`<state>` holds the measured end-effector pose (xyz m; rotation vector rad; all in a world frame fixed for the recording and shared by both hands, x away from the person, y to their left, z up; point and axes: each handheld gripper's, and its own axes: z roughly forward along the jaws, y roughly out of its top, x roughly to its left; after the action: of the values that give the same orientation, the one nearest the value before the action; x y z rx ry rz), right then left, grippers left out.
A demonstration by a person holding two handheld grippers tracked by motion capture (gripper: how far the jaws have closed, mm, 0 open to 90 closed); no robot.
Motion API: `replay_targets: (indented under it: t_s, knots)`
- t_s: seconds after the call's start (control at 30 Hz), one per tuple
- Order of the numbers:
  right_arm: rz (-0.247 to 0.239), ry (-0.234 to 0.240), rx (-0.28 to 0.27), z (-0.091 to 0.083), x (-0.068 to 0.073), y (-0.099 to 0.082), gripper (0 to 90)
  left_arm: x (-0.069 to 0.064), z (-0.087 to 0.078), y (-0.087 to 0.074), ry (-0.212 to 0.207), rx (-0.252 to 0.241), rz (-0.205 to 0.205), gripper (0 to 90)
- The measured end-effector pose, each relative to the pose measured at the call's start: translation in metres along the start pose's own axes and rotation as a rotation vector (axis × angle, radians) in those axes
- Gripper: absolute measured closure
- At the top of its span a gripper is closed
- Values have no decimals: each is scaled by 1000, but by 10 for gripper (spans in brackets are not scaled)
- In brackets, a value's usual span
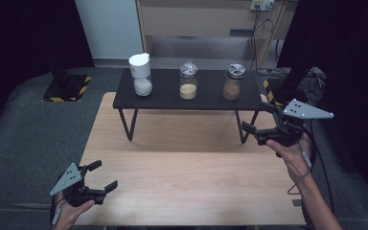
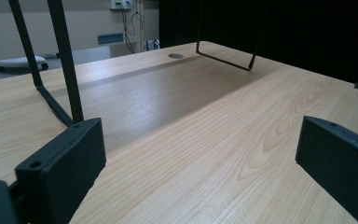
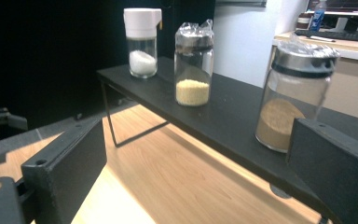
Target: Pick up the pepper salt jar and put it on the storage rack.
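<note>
Right gripper [image 1: 258, 123]: held in the person's right hand [image 1: 292, 151] at the right edge of the wooden table [image 1: 187, 191], just beside the right end of the black shelf [image 1: 167, 98]; jaws spread wide apart, nothing between them.
Left gripper [image 1: 100, 178]: held low at the near left corner of the table, well apart from the shelf; jaws wide apart and empty, bare wood between them in the left gripper view.
Brown jar [image 1: 233, 82]: upright at the right end of the shelf, the nearest jar to the right gripper, not touched; metal lid under crinkled clear wrap, brown powder filling its lower part. In the right gripper view the brown jar [image 3: 292, 95] stands just beyond the right-hand jaw.
Yellow jar [image 1: 188, 81]: upright at the middle of the shelf, same kind of lid, pale yellow grains at the bottom.
White jar [image 1: 141, 74]: upright at the left end of the shelf, white cap, white powder inside.
Shelf: stands on thin black wire legs [image 2: 65, 60] on the far half of the table.
</note>
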<state>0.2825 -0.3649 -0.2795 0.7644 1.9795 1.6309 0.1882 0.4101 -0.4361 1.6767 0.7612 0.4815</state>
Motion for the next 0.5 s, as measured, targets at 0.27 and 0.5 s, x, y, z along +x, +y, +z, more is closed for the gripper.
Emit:
replay_targets:
  t_s: [0.27, 0.5]
  knots:
    - [24, -5, -3, -19, 8, -17, 52, 0, 0, 0, 3, 2, 0, 3]
    - [21, -7, 4, -30, 18, -30, 52, 0, 0, 0, 0, 1, 0, 3]
